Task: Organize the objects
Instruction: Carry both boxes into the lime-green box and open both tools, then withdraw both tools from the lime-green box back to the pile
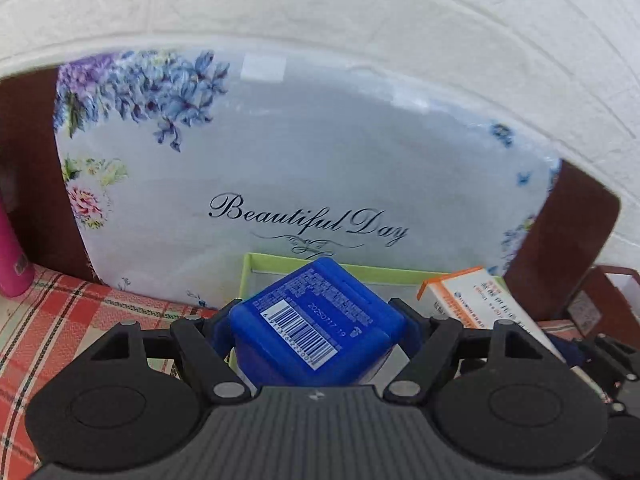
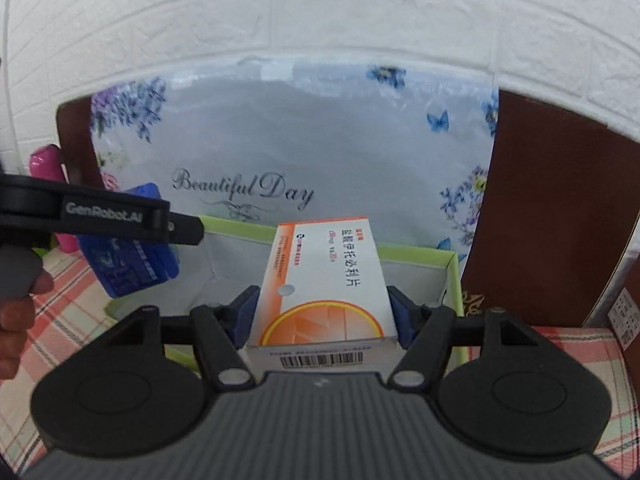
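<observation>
The blue plastic container with a white barcode label (image 1: 316,328) is pinched between the blue pads of the left gripper (image 1: 316,332), which holds it tilted over the near left edge of the open light-green cardboard box (image 1: 280,262). In the right wrist view the same container (image 2: 132,248) hangs under the black arm of the left gripper, at the left side of the box (image 2: 452,276).

The white and orange medicine carton with printed text (image 2: 324,284) is clamped on its two long sides by the right gripper (image 2: 322,312). It is held above the grey inside of the green box, with its barcode end toward the camera. From the left wrist view, this carton (image 1: 460,300) appears just to the right of the blue container.

The box stands on a red and white checked tablecloth (image 1: 60,320). Behind it a flowered board with the words "Beautiful Day" (image 1: 304,168) leans against a white brick-pattern wall (image 2: 320,12). A pink bottle (image 1: 12,264) stands at the far left.
</observation>
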### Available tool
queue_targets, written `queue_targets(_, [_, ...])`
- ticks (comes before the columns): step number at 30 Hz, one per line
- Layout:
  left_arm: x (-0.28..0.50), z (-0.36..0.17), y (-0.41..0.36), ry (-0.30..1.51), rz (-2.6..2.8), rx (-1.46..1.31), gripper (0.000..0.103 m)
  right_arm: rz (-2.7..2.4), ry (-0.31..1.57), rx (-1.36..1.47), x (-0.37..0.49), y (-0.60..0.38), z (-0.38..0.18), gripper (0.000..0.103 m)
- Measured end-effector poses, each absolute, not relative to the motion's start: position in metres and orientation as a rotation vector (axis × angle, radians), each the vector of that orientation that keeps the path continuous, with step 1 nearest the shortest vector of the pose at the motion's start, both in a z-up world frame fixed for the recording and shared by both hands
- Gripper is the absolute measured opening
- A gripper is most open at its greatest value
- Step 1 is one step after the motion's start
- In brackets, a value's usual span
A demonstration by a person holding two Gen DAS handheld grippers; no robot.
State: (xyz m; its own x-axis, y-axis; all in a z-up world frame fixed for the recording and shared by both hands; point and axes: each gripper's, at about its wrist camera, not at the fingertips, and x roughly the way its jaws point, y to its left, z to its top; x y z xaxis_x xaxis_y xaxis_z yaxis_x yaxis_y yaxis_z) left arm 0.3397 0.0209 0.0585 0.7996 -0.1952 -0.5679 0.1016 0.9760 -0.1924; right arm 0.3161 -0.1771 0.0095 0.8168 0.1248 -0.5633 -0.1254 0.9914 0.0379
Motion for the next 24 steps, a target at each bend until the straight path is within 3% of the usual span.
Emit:
queue_targets(5, [0.360, 0.041, 0.029, 0.659, -0.168, -0.167, 0.080, 0.142, 0.688, 0.029, 0.352, -0.169, -0.026, 0.066])
queue_targets(7, [0.363, 0.038, 0.031, 0.647, -0.154, -0.167, 0.092, 0.157, 0.701, 0.037, 0.361, -0.162, -0.034, 0.068])
queue_targets(10, [0.365, 0.037, 0.036, 0.637, -0.092, -0.184, 0.096, 0.230, 0.746, 0.014, 0.372, -0.154, -0.040, 0.101])
queue_targets(16, [0.349, 0.049, 0.059, 0.625, -0.107, -0.279, 0.096, 0.158, 0.629, -0.087, 0.345, -0.166, -0.020, 0.103])
queue_targets(24, [0.282, 0.073, 0.043, 0.692, -0.100, -0.297, 0.096, 0.133, 0.530, 0.033, 0.270, -0.196, 0.027, 0.103])
